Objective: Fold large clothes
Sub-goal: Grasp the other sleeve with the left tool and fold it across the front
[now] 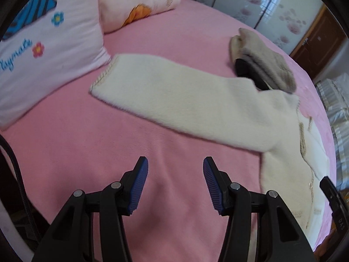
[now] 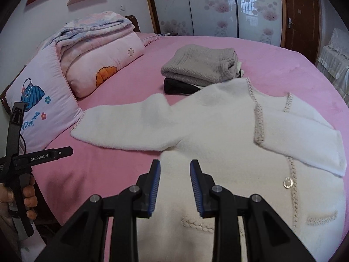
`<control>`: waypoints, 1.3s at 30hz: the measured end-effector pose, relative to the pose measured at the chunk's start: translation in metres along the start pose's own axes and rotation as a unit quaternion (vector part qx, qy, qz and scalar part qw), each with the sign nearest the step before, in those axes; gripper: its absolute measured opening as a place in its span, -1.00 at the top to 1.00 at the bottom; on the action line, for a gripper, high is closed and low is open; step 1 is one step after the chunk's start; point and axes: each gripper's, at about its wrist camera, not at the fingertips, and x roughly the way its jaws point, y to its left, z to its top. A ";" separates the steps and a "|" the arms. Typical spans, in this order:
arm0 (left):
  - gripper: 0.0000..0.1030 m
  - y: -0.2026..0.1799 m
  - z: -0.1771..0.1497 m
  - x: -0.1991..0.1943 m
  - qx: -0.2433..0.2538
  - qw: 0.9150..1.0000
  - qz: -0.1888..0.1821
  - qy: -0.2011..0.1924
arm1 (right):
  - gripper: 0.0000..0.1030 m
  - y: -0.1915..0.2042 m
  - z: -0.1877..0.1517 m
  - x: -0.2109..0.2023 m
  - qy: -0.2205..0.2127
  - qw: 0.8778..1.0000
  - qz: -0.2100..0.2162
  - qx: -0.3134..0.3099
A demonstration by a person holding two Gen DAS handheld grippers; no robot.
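Cardigan, folded clothes on bed

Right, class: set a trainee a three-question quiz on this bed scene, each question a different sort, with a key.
1. True or false: the right claw grips the fluffy cream knitted cardigan.
2. Which sleeve is already folded across the cardigan's front: (a) the one nearest the white Playmate pillow, (b) the other?
3. What lies directly under the folded grey knitted sweater?

Key:
1. False; both it and the left claw are open and empty.
2. b.
3. A folded black garment.
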 end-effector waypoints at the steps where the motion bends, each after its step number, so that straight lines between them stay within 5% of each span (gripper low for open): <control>1: 0.01 0.008 0.005 0.010 -0.011 1.000 -0.001 0.007 | 0.46 0.003 0.001 0.008 0.005 1.000 0.001 -0.002; 13: 0.01 0.060 0.051 0.104 -0.071 0.995 -0.033 0.065 | 0.46 0.016 0.020 0.080 0.021 1.000 -0.004 -0.007; 20: 0.01 0.066 0.067 0.124 -0.100 0.993 -0.050 0.039 | 0.46 0.013 0.015 0.096 0.027 0.999 -0.016 -0.016; 21: 0.06 0.066 0.068 0.125 -0.107 0.993 -0.047 0.030 | 0.46 0.011 0.014 0.099 0.030 0.999 -0.017 -0.015; 23: 0.72 0.062 0.070 0.123 -0.105 0.994 -0.021 0.006 | 0.46 0.008 0.012 0.102 0.036 0.999 -0.019 -0.013; 24: 0.75 0.058 0.071 0.121 -0.097 0.995 -0.007 -0.005 | 0.46 0.006 0.009 0.102 0.037 0.999 -0.020 -0.012; 30: 0.86 -0.007 0.079 0.082 -0.005 0.993 0.082 -0.082 | 0.46 -0.014 -0.001 0.091 0.033 0.999 -0.023 0.007; 34: 0.86 -0.074 0.076 0.046 0.056 0.990 0.040 -0.125 | 0.46 -0.039 -0.008 0.072 0.024 0.999 -0.027 0.034; 39: 0.85 -0.173 0.044 0.033 0.157 0.980 -0.002 -0.125 | 0.46 -0.081 -0.019 0.045 0.014 0.996 -0.044 0.071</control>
